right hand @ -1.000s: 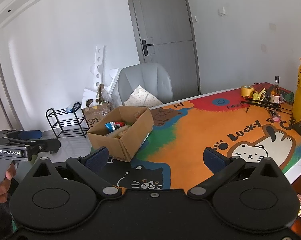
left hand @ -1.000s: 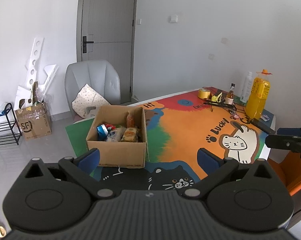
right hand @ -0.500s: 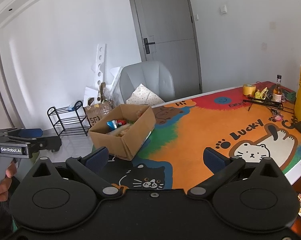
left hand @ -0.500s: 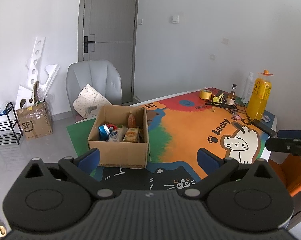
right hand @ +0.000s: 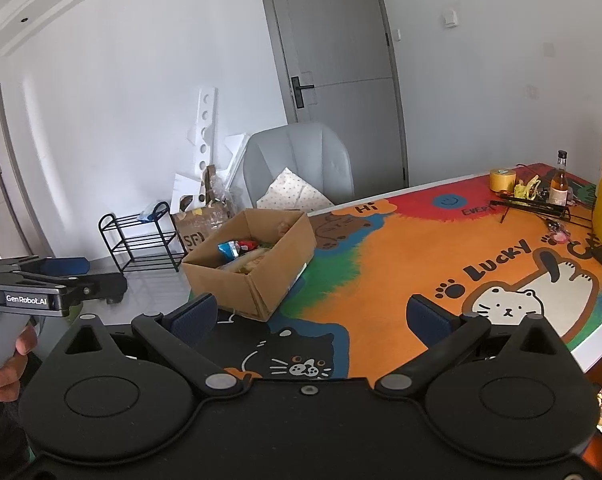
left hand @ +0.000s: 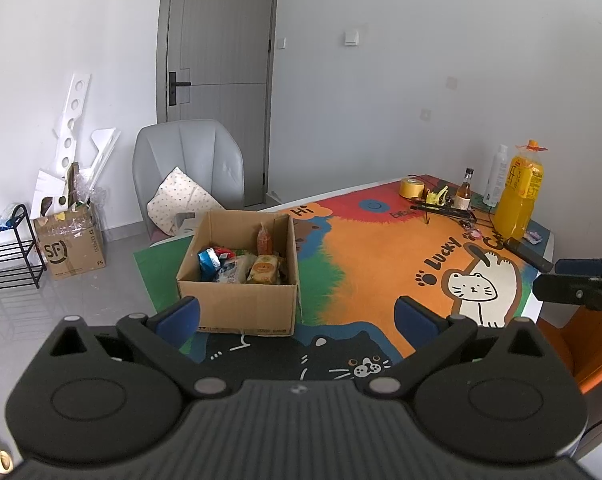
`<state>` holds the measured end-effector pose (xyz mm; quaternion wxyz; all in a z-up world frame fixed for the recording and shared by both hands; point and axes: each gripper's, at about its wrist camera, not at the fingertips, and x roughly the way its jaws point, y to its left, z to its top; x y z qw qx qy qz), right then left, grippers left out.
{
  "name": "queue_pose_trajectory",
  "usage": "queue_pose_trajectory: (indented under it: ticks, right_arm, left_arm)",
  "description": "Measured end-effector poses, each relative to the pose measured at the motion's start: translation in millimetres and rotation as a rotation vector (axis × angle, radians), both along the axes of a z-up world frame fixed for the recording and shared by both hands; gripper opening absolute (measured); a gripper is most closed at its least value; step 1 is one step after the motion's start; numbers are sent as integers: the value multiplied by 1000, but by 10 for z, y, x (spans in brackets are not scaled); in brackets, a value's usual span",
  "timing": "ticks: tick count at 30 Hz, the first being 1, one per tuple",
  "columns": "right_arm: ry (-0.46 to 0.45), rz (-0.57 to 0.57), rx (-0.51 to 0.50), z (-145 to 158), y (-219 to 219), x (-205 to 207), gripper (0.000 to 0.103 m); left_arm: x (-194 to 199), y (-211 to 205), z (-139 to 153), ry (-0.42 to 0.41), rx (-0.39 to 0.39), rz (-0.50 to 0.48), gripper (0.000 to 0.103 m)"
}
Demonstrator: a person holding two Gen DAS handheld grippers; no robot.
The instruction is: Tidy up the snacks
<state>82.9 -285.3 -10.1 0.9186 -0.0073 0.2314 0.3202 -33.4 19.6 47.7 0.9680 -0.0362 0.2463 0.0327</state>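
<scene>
An open cardboard box (left hand: 237, 300) stands on the colourful cat mat (left hand: 381, 264) near the table's left end. It holds several snack packets (left hand: 241, 266) and an upright orange bottle-shaped pack (left hand: 264, 240). The box also shows in the right wrist view (right hand: 257, 276). My left gripper (left hand: 297, 318) is open and empty, held above the table's near edge, short of the box. My right gripper (right hand: 313, 316) is open and empty, to the right of the box. Each gripper appears at the edge of the other's view.
At the table's far right stand a large orange drink bottle (left hand: 519, 196), a white bottle (left hand: 497, 176), a small brown bottle (left hand: 465, 192), yellow tape (left hand: 412, 189) and a black rack (left hand: 445, 210). A grey chair (left hand: 189, 172) with a cushion stands behind the box. An SF carton (left hand: 71, 246) and a shoe rack (left hand: 5, 252) are on the floor.
Both views have drifted slightly back and up from the table. The box and its contents have not moved. Both grippers stay open.
</scene>
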Motion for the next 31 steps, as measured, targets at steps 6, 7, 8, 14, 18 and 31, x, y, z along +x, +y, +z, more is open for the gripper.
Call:
queue_pose_trajectory:
  ticks: [6,7,8,14,18,31]
  right_arm:
    - [3,4,-2,-7,6,4,103]
    - [3,4,-2,-7,-1,3,103]
    - [3,4,-2,-8,-1,2,103]
    - [4,5,-4,-6,0,5,103]
    - [5,7,-1,-4,5,6,103]
    - [10,14,-2,-22,-3,7,103]
  left_arm:
    - [11,5,0,6,-2,9,103]
    - [10,5,2,5,-2,8,103]
    - [11,6,-1,5,-1,9,103]
    - [12,5,-2,6,-4,8,103]
    - [5,-3,10,6,-4,2,103]
    - [-3,-37,-13,-6,7,-12,103]
